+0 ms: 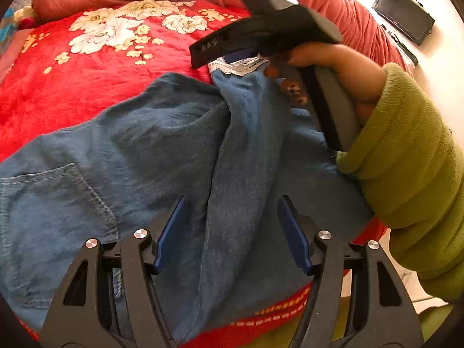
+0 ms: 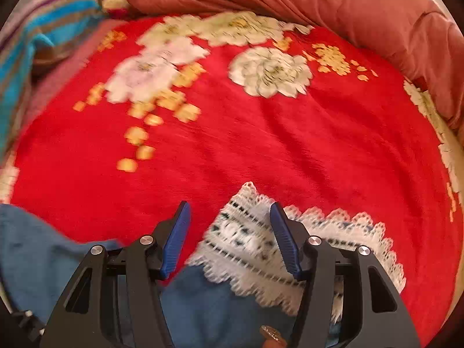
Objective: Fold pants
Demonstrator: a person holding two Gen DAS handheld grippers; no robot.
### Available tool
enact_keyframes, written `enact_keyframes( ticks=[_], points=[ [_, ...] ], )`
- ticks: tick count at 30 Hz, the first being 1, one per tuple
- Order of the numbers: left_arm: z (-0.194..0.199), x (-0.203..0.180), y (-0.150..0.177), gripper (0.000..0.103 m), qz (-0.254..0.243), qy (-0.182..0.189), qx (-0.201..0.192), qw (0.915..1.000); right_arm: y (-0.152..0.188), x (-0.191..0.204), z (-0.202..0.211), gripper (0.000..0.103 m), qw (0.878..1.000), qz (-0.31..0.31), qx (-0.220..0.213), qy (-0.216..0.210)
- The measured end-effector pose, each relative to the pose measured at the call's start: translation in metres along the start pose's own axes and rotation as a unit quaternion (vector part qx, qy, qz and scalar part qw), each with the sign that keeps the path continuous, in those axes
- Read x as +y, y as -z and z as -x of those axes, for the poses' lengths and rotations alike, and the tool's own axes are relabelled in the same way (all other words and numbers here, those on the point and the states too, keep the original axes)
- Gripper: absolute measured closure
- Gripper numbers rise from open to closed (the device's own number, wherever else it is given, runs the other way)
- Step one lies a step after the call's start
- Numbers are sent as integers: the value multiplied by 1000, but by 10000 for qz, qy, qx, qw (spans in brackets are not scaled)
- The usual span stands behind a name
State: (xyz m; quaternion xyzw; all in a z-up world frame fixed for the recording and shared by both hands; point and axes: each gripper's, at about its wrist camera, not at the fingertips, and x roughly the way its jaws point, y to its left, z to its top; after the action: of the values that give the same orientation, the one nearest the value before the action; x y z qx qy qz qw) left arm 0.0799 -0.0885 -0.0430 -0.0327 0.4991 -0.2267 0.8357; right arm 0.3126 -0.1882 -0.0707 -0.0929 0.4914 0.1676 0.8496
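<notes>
Blue denim pants point(image 1: 162, 156) lie crumpled on a red flowered blanket point(image 1: 87, 66). One leg point(image 1: 246, 133) runs up to a white lace cuff point(image 1: 240, 65). My left gripper point(image 1: 232, 203) is open and empty, its jaws standing wide over that leg. My right gripper point(image 1: 232, 58) is at the lace cuff, held by a hand in a green sleeve point(image 1: 411, 156). In the right wrist view the right gripper point(image 2: 230, 211) is open with the lace cuff point(image 2: 261, 246) lying between and under its blue fingers point(image 2: 282, 237); denim point(image 2: 217, 304) shows below it.
A rolled salmon-pink quilt point(image 2: 319, 3) lines the back and right of the bed. A striped blue cloth point(image 2: 34, 34) lies at the back left. A dark monitor point(image 1: 403, 14) stands beyond the bed at the right. The bed's front edge point(image 1: 275, 316) is near the left gripper.
</notes>
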Motion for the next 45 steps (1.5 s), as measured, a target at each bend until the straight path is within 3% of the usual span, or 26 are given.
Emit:
enact_keyframes(
  ticks=[1, 3, 9, 14, 15, 16, 18, 25, 30, 37, 45],
  points=[
    [-1, -1, 0, 44, -4, 0, -4, 10000, 1, -4, 1, 80, 10000, -30, -50, -38],
    [-1, 0, 2, 44, -24, 16, -27, 10000, 5, -18, 15, 93, 9983, -300, -244, -435],
    [3, -5, 3, 38, -106, -37, -147, 9998, 32, -57, 87, 94, 9908, -693, -971, -635],
    [12, -13, 7, 40, -239, -141, -294, 9992, 69, -90, 144, 94, 9822, -1092, -1377, -656],
    [14, -15, 8, 54, -288, -199, -342, 9988, 80, -97, 156, 94, 9804, -1182, -1438, -650],
    [17, -17, 8, 75, -352, -218, -356, 9985, 88, -103, 164, 94, 9792, -1250, -1467, -641],
    [20, -19, 8, 100, -465, -232, -364, 9980, 104, -112, 180, 94, 9771, -1368, -1500, -638],
    [35, -31, 19, 103, -962, -451, -473, 9932, 179, -119, 222, 94, 9764, -1569, -1288, -738],
    [39, -37, 29, 103, -1123, -436, -438, 9917, 226, -112, 222, 94, 9773, -1770, -866, -782],
    [35, -37, 38, 103, -1147, -474, -277, 9919, 260, -113, 212, 94, 9768, -1932, -402, -834],
    [31, -35, 44, 103, -1172, -578, -112, 9914, 275, -109, 202, 94, 9769, -1950, -1, -869]
  ],
)
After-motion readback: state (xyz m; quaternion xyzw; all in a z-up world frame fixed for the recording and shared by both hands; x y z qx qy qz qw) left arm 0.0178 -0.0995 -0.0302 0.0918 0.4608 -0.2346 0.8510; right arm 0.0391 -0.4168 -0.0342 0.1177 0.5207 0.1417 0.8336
